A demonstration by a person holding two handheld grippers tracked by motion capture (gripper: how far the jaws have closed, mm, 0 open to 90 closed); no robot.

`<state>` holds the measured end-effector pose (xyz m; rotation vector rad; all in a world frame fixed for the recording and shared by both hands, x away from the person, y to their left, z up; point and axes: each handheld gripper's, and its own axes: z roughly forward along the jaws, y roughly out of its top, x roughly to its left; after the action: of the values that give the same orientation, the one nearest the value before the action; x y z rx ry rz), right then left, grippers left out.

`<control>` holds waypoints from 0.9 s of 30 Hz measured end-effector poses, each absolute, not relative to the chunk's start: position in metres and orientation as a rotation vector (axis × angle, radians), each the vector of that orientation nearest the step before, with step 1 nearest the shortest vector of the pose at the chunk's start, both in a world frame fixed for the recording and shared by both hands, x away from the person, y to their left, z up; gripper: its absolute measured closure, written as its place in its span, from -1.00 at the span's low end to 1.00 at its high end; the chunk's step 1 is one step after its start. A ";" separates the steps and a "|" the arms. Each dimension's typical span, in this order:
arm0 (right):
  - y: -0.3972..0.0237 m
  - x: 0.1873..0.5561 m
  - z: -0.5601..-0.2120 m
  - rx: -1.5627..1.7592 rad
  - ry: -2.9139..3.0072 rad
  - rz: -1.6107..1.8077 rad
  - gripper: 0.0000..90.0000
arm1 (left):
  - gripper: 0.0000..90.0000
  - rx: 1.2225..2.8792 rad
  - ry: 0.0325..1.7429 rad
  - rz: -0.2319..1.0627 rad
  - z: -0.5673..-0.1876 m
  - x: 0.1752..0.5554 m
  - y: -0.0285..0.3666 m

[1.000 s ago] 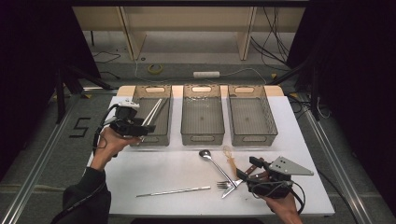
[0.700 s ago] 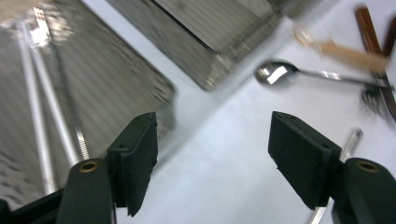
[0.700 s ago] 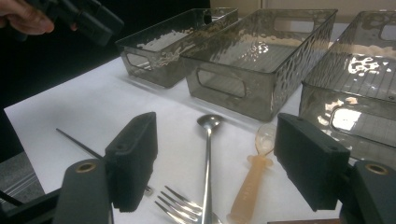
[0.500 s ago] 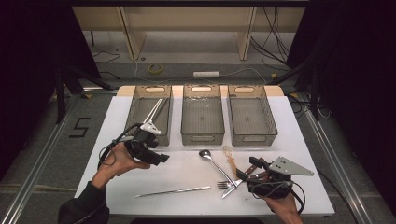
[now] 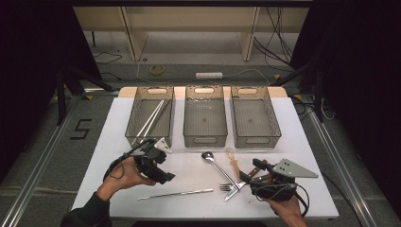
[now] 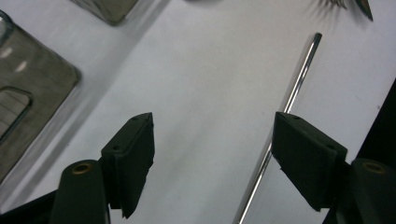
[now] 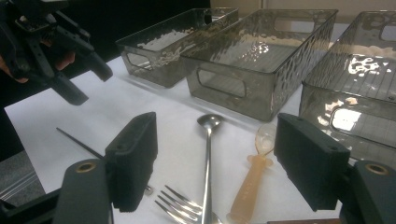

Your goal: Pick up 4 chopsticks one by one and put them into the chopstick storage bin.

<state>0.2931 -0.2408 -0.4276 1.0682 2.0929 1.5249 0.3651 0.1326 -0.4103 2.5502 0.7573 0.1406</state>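
Note:
My left gripper hovers low over the white table, just above a metal chopstick. Its jaws have just been opening and stand open with nothing between them. In the left gripper view the chopstick runs under the right-hand jaw. My right gripper rests open at the front right. Ahead of it lie a metal spoon, a fork and an orange plastic spoon. Two more chopsticks lie in the left bin.
Three clear grey bins stand in a row at the back: the left one, an empty middle bin and an empty right bin. The table's front edge is close below the chopstick. The other hand's gripper is at the far left of the right gripper view.
My left gripper has come away from the left bin, toward the front and down, to just above the chopstick on the table. The right gripper has stayed put.

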 end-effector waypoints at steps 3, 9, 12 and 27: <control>-0.241 0.293 -0.428 1.066 2.094 1.524 -0.30 | -0.31 2.577 0.734 0.118 -0.413 0.361 0.129; -0.241 0.293 -0.428 1.064 2.094 1.524 -0.30 | -0.21 2.640 0.698 0.091 -0.424 0.356 0.121; -0.241 0.293 -0.428 1.063 2.094 1.524 -0.31 | -0.13 2.672 0.674 0.085 -0.429 0.353 0.118; -0.240 0.293 -0.428 1.060 2.097 1.520 -0.30 | 0.42 2.757 0.597 0.029 -0.450 0.340 0.103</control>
<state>0.2931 -0.2404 -0.4276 1.0599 2.0968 1.5201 0.3399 0.1034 -0.4495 2.7573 0.5973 0.0289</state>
